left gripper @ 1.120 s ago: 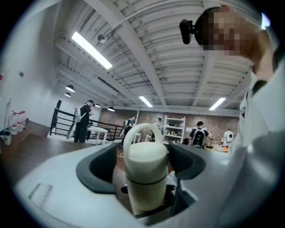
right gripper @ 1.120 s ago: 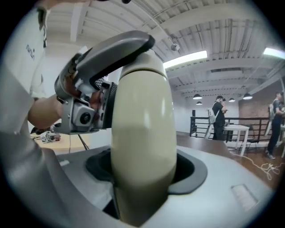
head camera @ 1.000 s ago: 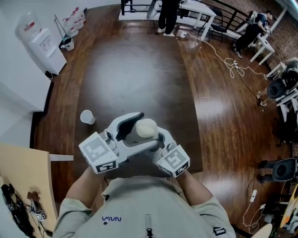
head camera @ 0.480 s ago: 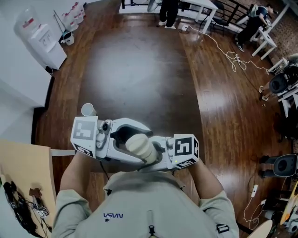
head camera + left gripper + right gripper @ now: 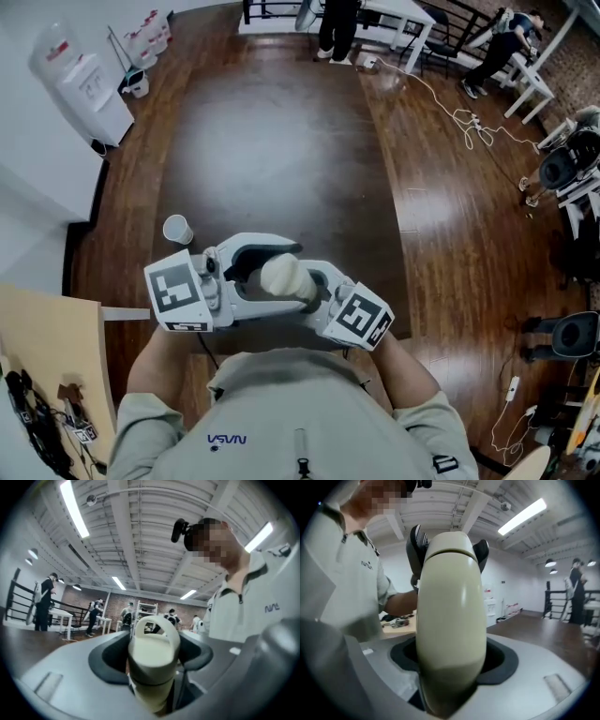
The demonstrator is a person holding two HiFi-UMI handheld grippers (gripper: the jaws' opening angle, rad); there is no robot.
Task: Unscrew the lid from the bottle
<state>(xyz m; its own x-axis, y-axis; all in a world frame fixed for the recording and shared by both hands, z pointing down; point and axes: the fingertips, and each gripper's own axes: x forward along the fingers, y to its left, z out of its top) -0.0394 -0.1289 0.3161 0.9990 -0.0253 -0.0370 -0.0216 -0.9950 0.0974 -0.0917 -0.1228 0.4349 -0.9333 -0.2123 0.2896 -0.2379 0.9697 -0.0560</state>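
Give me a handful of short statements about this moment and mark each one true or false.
1. The right gripper grips the cream bottle by its body. True.
2. The lid is already off the bottle. False: it still sits on the bottle, between the jaws of the left gripper, which are closing on it.
3. A white cup sits near the left edge of the dark table. True.
4. The lid is a plain flat cap. False: it carries a loop handle across its top.
5. The right gripper is empty. False: the bottle fills its jaws.
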